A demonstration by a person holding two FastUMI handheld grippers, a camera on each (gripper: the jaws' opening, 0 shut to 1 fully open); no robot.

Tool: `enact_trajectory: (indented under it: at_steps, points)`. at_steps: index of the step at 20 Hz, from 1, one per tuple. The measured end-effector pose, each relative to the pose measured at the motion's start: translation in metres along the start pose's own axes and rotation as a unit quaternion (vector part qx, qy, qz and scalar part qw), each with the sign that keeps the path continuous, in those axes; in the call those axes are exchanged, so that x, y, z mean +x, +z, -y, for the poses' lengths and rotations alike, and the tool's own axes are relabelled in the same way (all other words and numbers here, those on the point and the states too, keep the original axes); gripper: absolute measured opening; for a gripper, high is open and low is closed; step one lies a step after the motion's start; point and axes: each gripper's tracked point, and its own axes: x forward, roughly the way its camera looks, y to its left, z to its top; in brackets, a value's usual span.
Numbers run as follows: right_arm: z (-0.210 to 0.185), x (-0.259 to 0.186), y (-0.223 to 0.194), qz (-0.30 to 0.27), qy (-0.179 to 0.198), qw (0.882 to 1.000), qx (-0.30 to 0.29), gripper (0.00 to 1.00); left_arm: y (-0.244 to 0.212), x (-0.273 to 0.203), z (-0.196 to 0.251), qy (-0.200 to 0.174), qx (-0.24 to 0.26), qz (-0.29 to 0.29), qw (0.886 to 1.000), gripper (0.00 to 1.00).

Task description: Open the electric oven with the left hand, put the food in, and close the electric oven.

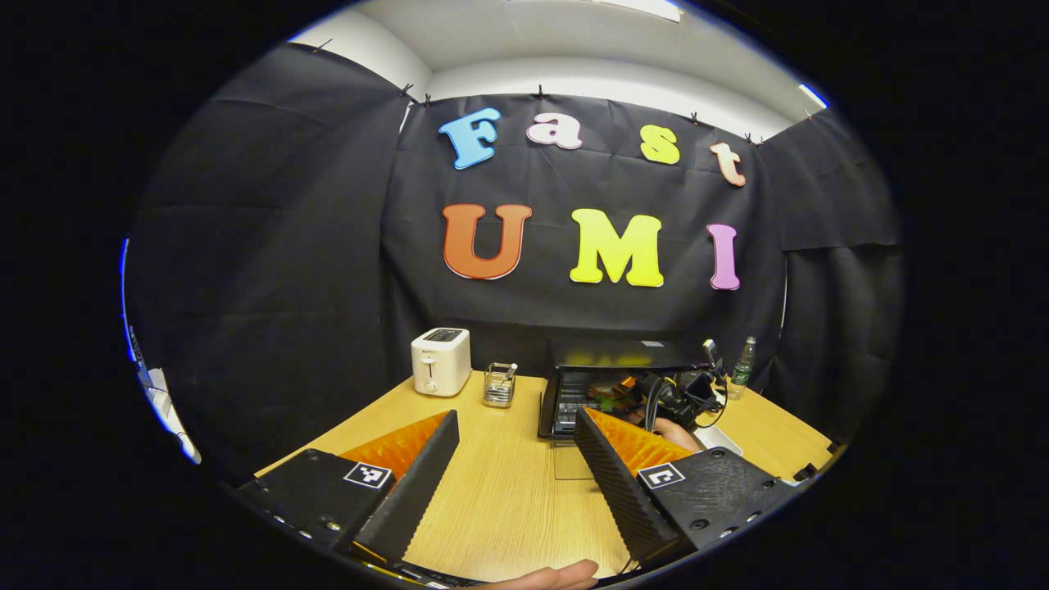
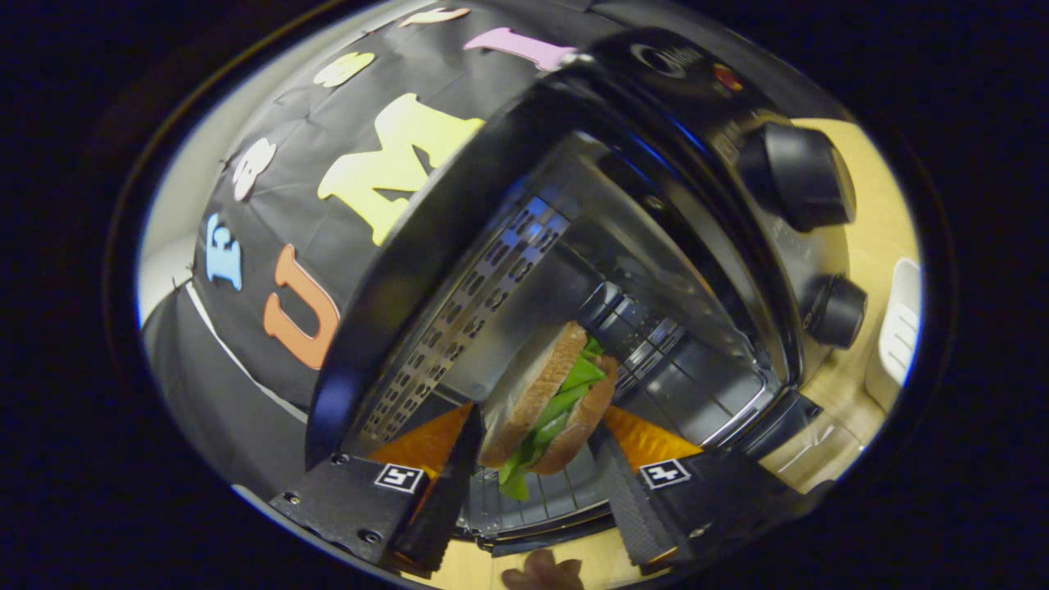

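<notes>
Sandwich [image 2: 547, 401] held edge-on between the fingers of the right claw [image 2: 537, 471], both pads pressing its bread slices, at the mouth of the electric oven [image 2: 656, 246]. In the right gripper view the food is carried tilted and narrow-side forward, an orientation that appears chosen to pass it through the opening and over the wire rack [image 2: 656, 352] visible beyond it. Green filling shows between the slices. Two control knobs [image 2: 799, 176] sit on the oven's front panel, clear of the cavity.

Left claw [image 1: 516, 459], seen in the left gripper view, stands wide and holds nothing, poised above the wooden counter [image 1: 508, 492] and well back from the oven [image 1: 623, 360]. This standoff probably leaves room for the right claw [image 1: 680, 397], which reaches into the open front, while keeping the left within reach of the lowered glass door [image 1: 574, 463]. A white toaster [image 1: 441, 360] and a small wire holder [image 1: 499, 385] stand apart to the oven's left; a bottle [image 1: 744, 360] stands behind it.

Judged stage: door open, food entering, release and closing yet to come.
</notes>
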Motion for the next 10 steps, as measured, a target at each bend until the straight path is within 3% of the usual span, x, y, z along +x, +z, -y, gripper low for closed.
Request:
enact_trajectory:
  at_steps: [2, 4, 5, 6, 9, 10]
  points:
    - [0.001, -0.004, 0.001, -0.005, -0.008, 1.000, -0.028, 0.93, -0.005, 0.001, -0.001, 0.005, 0.000, -0.007, 1.000, 0.93]
    - [0.003, -0.008, -0.003, -0.026, -0.023, 0.997, -0.069, 0.99, -0.010, 0.003, 0.002, 0.005, 0.002, -0.015, 1.000, 0.93]
    - [0.005, -0.010, -0.009, -0.043, -0.030, 0.994, -0.100, 0.93, -0.013, 0.005, 0.003, 0.005, 0.005, -0.020, 1.000, 0.93]
    - [0.006, -0.010, -0.012, -0.056, -0.037, 0.989, -0.133, 0.93, -0.017, 0.004, 0.003, 0.007, 0.007, -0.024, 1.000, 0.93]
    - [0.016, -0.017, -0.025, -0.090, -0.055, 0.970, -0.217, 0.94, -0.029, -0.001, 0.008, 0.003, 0.006, -0.037, 0.999, 0.93]
    - [0.021, -0.020, -0.027, -0.102, -0.061, 0.964, -0.239, 1.00, -0.031, -0.001, 0.009, 0.002, 0.007, -0.041, 0.999, 0.93]
